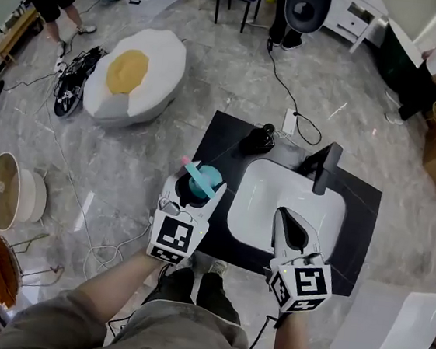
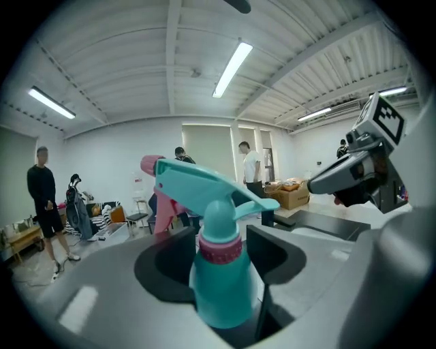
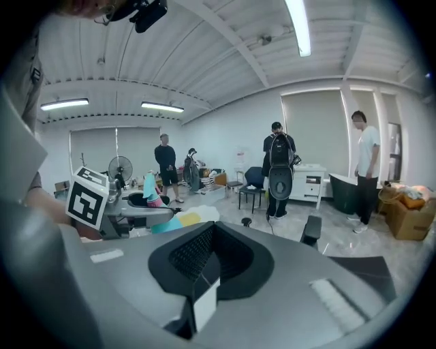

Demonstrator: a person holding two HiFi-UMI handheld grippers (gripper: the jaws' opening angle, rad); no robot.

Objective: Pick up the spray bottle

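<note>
A teal spray bottle [image 1: 206,179] with a teal trigger head and pink nozzle tip stands upright between the jaws of my left gripper [image 1: 199,185], which is shut on its body. This is over the left edge of the black table [image 1: 220,143]. In the left gripper view the spray bottle [image 2: 221,290] fills the centre, its pink collar just above the jaws of the left gripper [image 2: 219,262]. My right gripper [image 1: 286,223] hovers over the white sink [image 1: 254,213], shut on nothing. The right gripper view shows the right gripper [image 3: 206,269] and, at the left, the spray bottle [image 3: 150,189].
A black faucet [image 1: 326,167] and a small black object [image 1: 259,138] stand on the table behind the sink. An egg-shaped beanbag [image 1: 135,74] lies on the floor to the left, a white box [image 1: 392,327] at lower right. Cables cross the floor; people stand around the room.
</note>
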